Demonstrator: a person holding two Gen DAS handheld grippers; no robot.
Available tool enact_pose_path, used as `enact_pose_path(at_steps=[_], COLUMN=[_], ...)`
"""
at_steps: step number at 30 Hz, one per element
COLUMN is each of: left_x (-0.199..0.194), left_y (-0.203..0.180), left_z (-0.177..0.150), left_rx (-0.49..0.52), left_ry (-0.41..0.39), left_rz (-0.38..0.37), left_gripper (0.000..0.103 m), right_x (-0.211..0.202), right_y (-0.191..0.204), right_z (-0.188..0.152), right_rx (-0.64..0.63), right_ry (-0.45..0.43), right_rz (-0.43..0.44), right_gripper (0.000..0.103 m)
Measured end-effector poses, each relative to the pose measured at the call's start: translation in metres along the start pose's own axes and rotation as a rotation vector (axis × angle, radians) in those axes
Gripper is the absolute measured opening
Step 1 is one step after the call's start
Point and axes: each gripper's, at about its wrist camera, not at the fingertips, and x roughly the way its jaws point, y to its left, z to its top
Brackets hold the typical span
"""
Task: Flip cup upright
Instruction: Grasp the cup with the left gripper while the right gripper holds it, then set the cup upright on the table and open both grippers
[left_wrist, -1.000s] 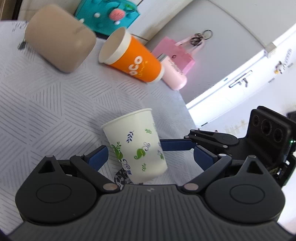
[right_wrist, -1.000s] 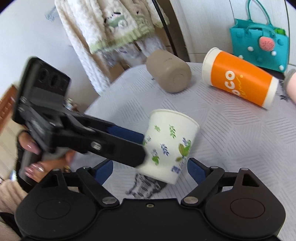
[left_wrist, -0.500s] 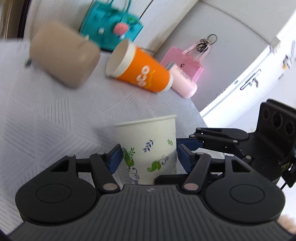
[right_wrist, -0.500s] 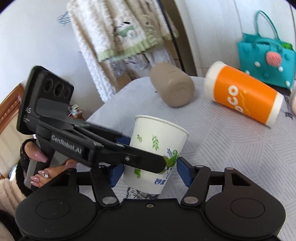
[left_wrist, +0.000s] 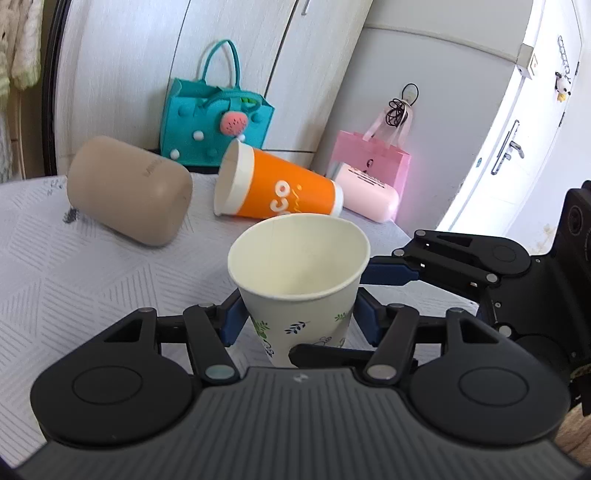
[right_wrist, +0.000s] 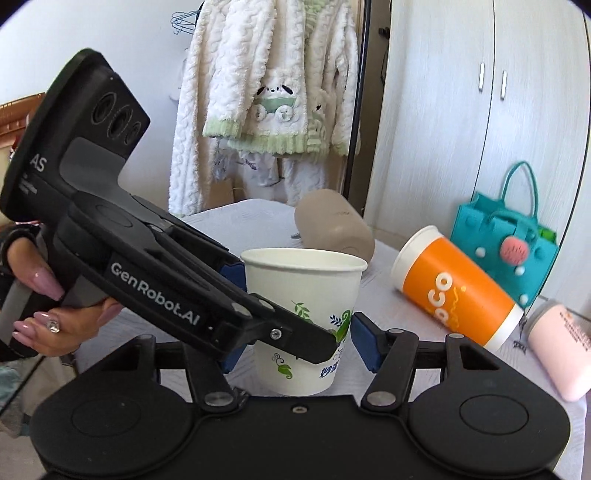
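Left gripper (left_wrist: 298, 319) pinching the leaf-print paper cup (left_wrist: 301, 291) low on its wall, blue pads on both sides. Cup upright, mouth up, near on the tabletop (left_wrist: 74, 280). Right gripper (right_wrist: 297, 345) also astride the cup; pad contact unclear, can't tell if it grips. Farther back, lying on their sides: tan tumbler (left_wrist: 129, 190), orange cup (left_wrist: 279, 188), pink bottle (left_wrist: 369, 197). Teal bag (left_wrist: 214, 125) beyond.
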Motion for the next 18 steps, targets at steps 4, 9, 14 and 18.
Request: enact_pose_path(at_steps=[4, 9, 14, 18], left_x=[0.002, 0.010, 0.017, 0.023], left_y=[0.003, -0.003, -0.010, -0.008], left_z=[0.001, 0.007, 0.011, 0.009], left_rx=[0.021, 0.094, 0.146, 0.150], left_ry=[-0.036, -0.078, -0.079, -0.072], left_rz=[0.029, 0.090, 0.141, 0.135], left_gripper=[0.060, 0.060, 0.060, 0.060], right_x=[0.009, 0.022, 0.032, 0.034], right_y=[-0.005, -0.010, -0.011, -0.012], right_z=[0.000, -0.002, -0.004, -0.008], right_rx=[0.023, 0.026, 0.022, 0.020], right_ry=[-0.037, -0.064, -0.057, -0.051], right_rz=[-0.009, -0.036, -0.064, -0.078], right_gripper=[0.066, 0.065, 0.064, 0.064])
